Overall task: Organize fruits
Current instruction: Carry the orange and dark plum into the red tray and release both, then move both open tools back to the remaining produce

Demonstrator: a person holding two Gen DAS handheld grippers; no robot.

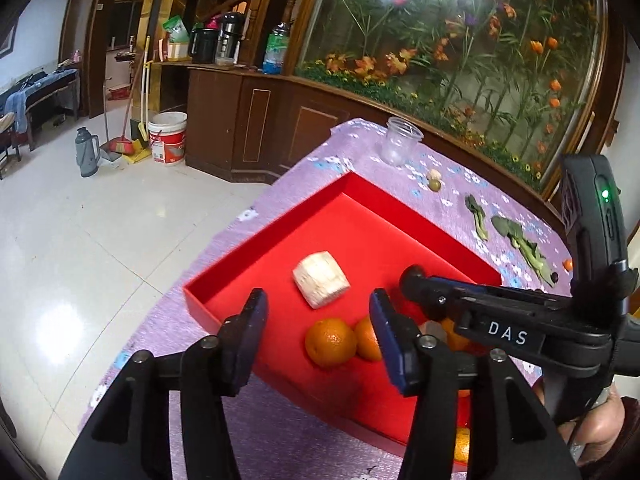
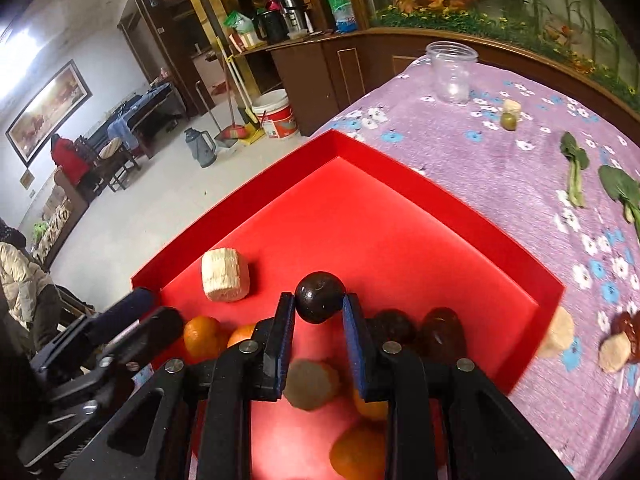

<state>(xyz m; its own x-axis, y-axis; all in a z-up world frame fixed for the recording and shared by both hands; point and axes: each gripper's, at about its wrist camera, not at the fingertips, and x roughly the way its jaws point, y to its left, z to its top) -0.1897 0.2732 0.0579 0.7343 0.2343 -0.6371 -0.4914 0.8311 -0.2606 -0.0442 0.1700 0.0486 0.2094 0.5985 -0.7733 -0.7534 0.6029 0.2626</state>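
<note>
Glossy round dark fruit (image 2: 320,297) between jaws

You are working over a red tray (image 2: 400,216) that is looking smooth and matt, like coated card, while the purple flowered tablecloth (image 2: 500,184) is showing a soft woven nap. Your right gripper (image 2: 319,308) is pressing blue rubbery pads (image 2: 351,320) against a dark plum (image 2: 320,297) that is gleaming glossy. The oranges (image 1: 330,342) are showing dimpled, waxy peel; the pale cut chunk (image 1: 321,285) is looking dry and fibrous. The jar (image 2: 452,72) is looking like clear plastic, and the floor tiles (image 1: 80,240) are shining glossy.
</note>
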